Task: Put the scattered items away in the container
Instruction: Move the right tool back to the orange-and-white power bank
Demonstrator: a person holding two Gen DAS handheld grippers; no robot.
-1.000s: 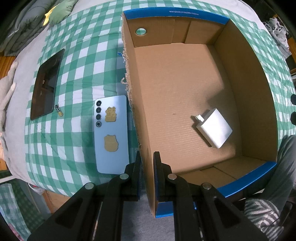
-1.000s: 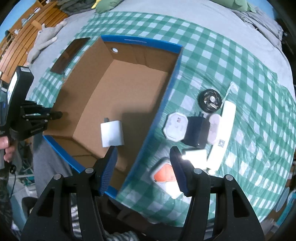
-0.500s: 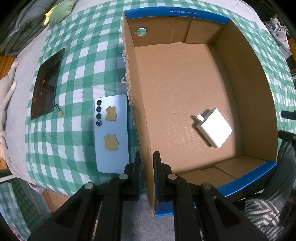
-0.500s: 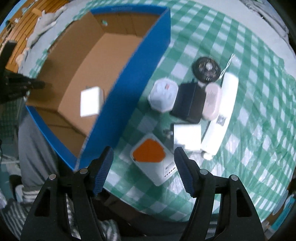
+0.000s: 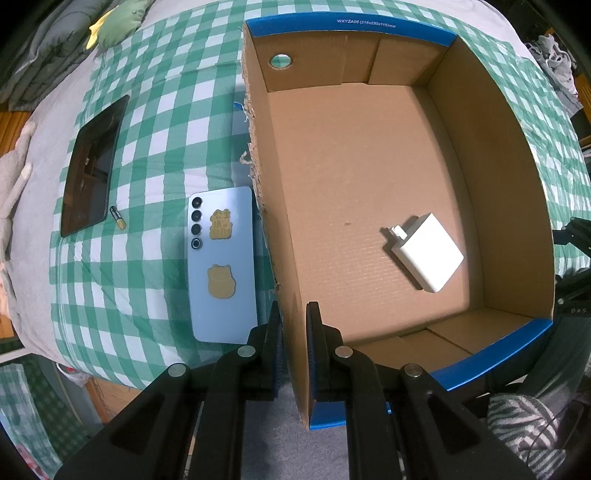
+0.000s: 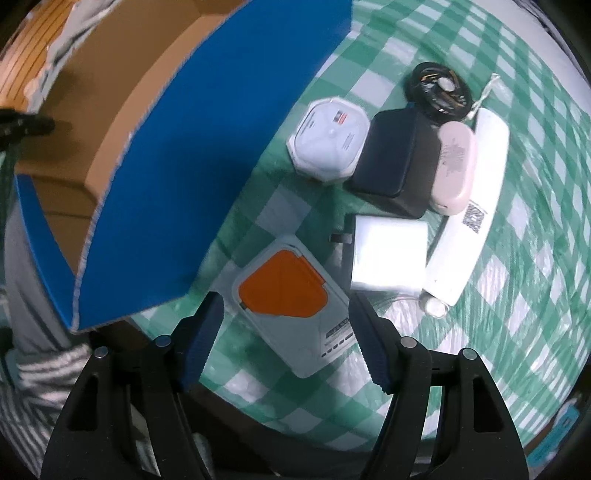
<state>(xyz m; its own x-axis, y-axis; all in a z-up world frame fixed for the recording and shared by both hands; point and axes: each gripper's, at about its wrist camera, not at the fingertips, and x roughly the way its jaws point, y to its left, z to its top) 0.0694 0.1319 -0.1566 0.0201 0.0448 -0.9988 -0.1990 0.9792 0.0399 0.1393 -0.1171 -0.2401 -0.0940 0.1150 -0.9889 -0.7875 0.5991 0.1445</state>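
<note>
The cardboard box (image 5: 498, 155) with blue rims holds a white charger (image 5: 428, 254). My left gripper (image 5: 293, 325) is shut on the box's near-left wall. In the right wrist view the box (image 6: 207, 155) is at the left. My right gripper (image 6: 286, 325) is open and empty, low over a grey power bank with an orange patch (image 6: 291, 291). Beyond it lie a white square charger (image 6: 388, 258), a white octagonal box (image 6: 328, 140), a dark adapter (image 6: 395, 158), a pink case (image 6: 452, 166), a long white device (image 6: 469, 218) and a black cable coil (image 6: 437, 88).
Left of the box on the green checked cloth (image 5: 147, 122) lie a blue phone (image 5: 221, 266), a black tablet (image 5: 92, 166) and a small battery (image 5: 118, 218). Grey bedding and a green plush (image 5: 118, 22) lie at the far edge.
My right gripper has moved right and down, away from the box, to hover over the power bank. The left gripper has stayed clamped on the box wall.
</note>
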